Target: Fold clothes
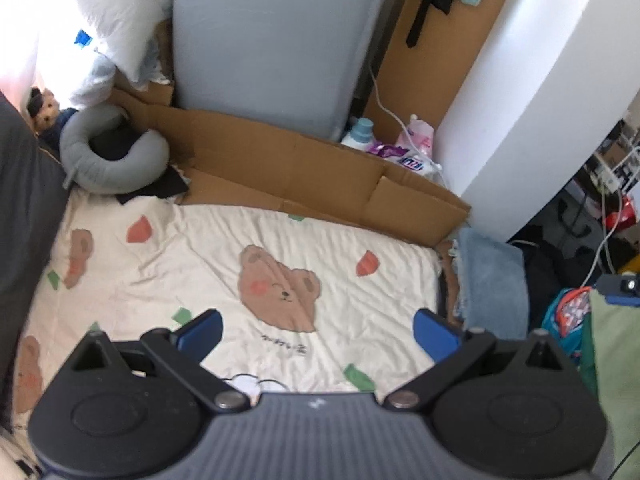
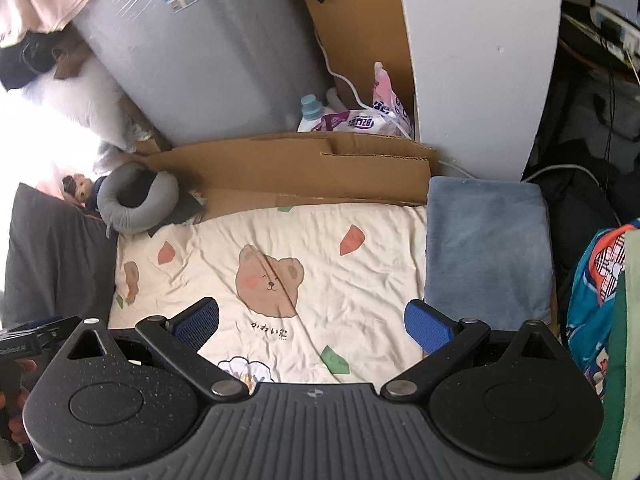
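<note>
A folded blue-grey cloth (image 2: pixel 486 252) lies at the right edge of the bed, also seen in the left wrist view as the folded cloth (image 1: pixel 492 280). The cream bedsheet (image 1: pixel 200 264) with bear prints covers the bed (image 2: pixel 328 264). My left gripper (image 1: pixel 318 330) hovers open over the sheet, nothing between its blue pads. My right gripper (image 2: pixel 312 322) is open too, above the sheet, its right pad (image 2: pixel 428 328) close to the near-left corner of the folded cloth. A green garment (image 1: pixel 616 368) shows at the far right, and again as the green garment (image 2: pixel 624 344).
A grey neck pillow (image 1: pixel 112 160) and a plush toy (image 1: pixel 44 114) sit at the bed's far left. Flat cardboard (image 1: pixel 304 168) lines the far side, with a grey appliance (image 1: pixel 272 48) and detergent bottles (image 1: pixel 360 132) behind. A dark pillow (image 2: pixel 56 256) lies left; a colourful bag (image 2: pixel 592 292) sits right.
</note>
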Demonstrator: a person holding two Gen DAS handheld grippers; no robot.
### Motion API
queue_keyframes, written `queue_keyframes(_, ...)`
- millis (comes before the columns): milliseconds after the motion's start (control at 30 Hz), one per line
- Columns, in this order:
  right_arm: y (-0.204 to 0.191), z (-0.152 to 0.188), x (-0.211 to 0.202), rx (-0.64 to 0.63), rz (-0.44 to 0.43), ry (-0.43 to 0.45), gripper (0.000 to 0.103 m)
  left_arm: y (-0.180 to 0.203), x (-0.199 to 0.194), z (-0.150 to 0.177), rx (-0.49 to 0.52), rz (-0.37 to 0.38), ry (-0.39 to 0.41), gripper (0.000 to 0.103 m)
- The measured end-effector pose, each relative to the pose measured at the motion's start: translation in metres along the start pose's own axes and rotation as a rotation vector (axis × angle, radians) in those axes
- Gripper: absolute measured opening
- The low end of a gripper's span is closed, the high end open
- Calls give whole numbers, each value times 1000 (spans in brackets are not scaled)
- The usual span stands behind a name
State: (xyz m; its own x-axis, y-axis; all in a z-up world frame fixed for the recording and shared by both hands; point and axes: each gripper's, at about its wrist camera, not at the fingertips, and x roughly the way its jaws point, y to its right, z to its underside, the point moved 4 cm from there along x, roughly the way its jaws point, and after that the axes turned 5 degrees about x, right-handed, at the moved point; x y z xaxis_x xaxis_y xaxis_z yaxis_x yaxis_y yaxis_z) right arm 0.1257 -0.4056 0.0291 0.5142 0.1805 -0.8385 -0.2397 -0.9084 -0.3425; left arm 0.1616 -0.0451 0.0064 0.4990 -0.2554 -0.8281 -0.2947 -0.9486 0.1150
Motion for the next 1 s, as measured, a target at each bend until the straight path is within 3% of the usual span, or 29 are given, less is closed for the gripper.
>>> queue_keyframes(367, -15, 30, -11, 16, -13, 53, 102, -7, -33, 27, -58, -84, 73, 103)
queue_keyframes(567, -11, 50, -21, 0, 31, 86, 102, 10, -41, 40, -53, -114, 82, 103)
queue_keyframes(700, -7, 64, -22, -10, 44, 95, 102, 25, -38, 51, -58, -72, 63, 103)
queue_keyframes(1000, -8, 87, -1, -77, 84, 72, 102, 53, -7, 87, -57, -122, 17, 103)
